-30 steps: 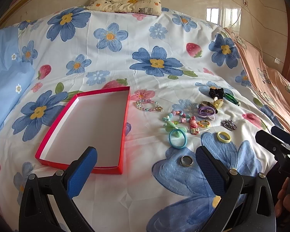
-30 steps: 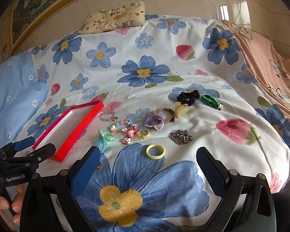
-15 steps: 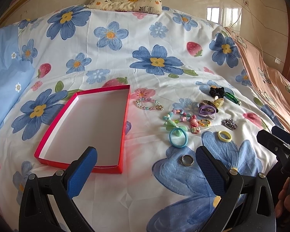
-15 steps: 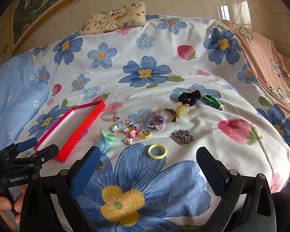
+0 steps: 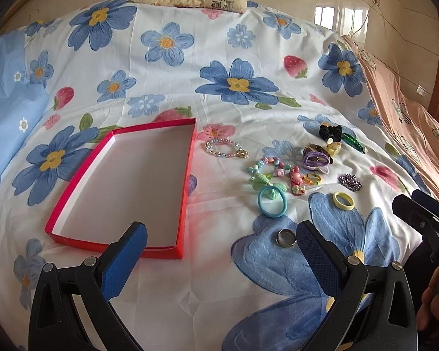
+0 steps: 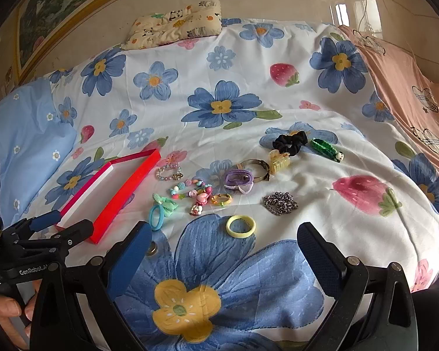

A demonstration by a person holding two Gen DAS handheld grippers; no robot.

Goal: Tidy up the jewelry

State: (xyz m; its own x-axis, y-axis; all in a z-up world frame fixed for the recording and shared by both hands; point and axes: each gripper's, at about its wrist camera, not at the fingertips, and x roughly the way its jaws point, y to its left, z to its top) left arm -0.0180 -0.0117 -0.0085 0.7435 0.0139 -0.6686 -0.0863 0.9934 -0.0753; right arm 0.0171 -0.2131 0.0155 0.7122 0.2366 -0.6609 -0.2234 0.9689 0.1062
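Both the left gripper (image 5: 219, 244) and the right gripper (image 6: 223, 244) hang above the flowered bedsheet (image 5: 190, 67) with jaws spread wide and nothing between them. The red box (image 5: 187, 181) lies empty on the sheet, and the jewelry is to its right: a bead bracelet (image 5: 226, 149), a blue hair tie (image 5: 272, 201), a yellow ring (image 6: 240, 226), a metal chain (image 6: 280, 203) and a silver ring (image 5: 286, 237) just beside the left gripper's right finger

Soft daylight, sharp centre, dark fisheye corners.
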